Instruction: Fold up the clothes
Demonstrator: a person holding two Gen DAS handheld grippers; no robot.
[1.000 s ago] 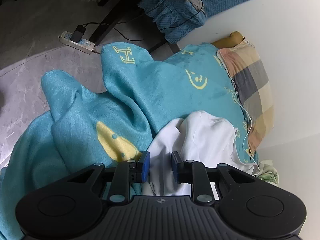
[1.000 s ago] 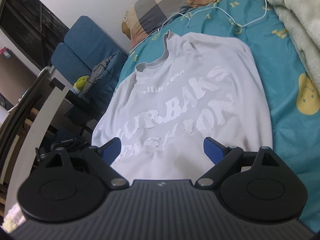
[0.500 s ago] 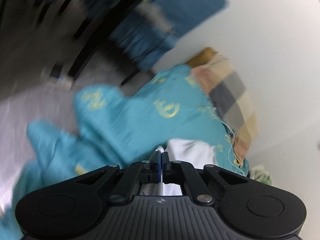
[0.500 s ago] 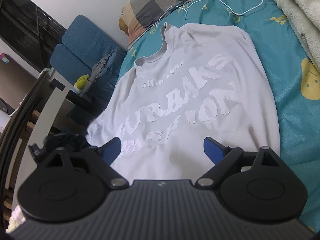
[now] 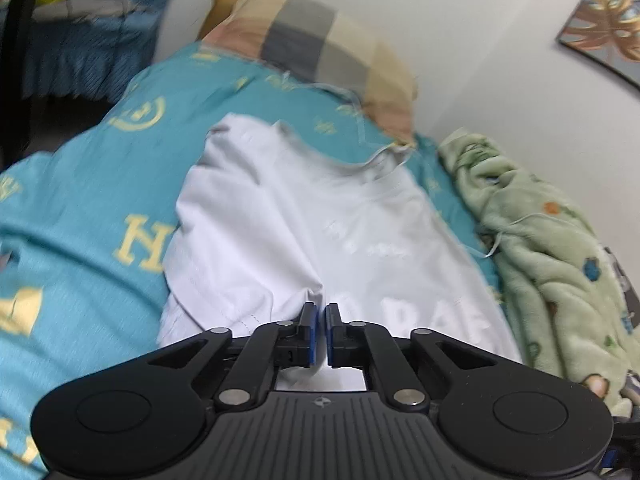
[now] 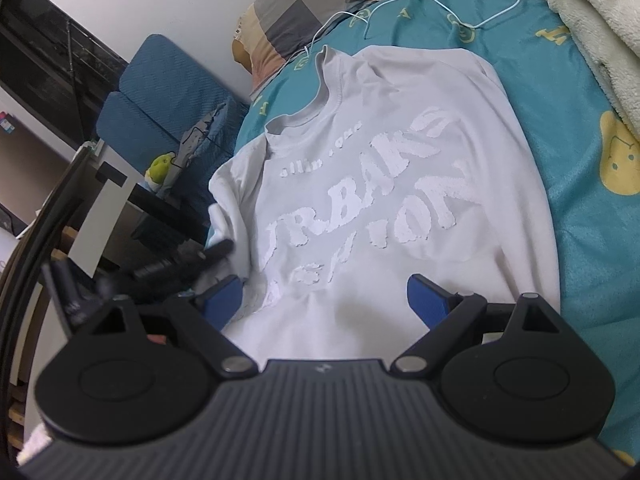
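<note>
A white T-shirt (image 6: 384, 184) with raised white lettering lies face up on the teal bedsheet (image 6: 568, 92). Its left sleeve (image 5: 240, 240) is folded in over the body. My left gripper (image 5: 320, 316) holds the gathered edge of that sleeve between its blue pads; the jaws are starting to open and the gap is narrow. In the right wrist view the left gripper (image 6: 216, 254) is a dark blur at the shirt's left side. My right gripper (image 6: 324, 300) hangs open over the shirt's lower part, nothing between its fingers.
A checked pillow (image 5: 320, 40) lies at the head of the bed by the wall. A green fleece blanket (image 5: 552, 248) is heaped along the right side. A white cable (image 6: 432, 4) trails above the collar. A blue chair (image 6: 160, 104) and a desk stand left of the bed.
My left gripper shut on the sleeve hanging at the bed's edge, then swung it up and over onto the shirt while rolling. The right gripper stayed put and open.
</note>
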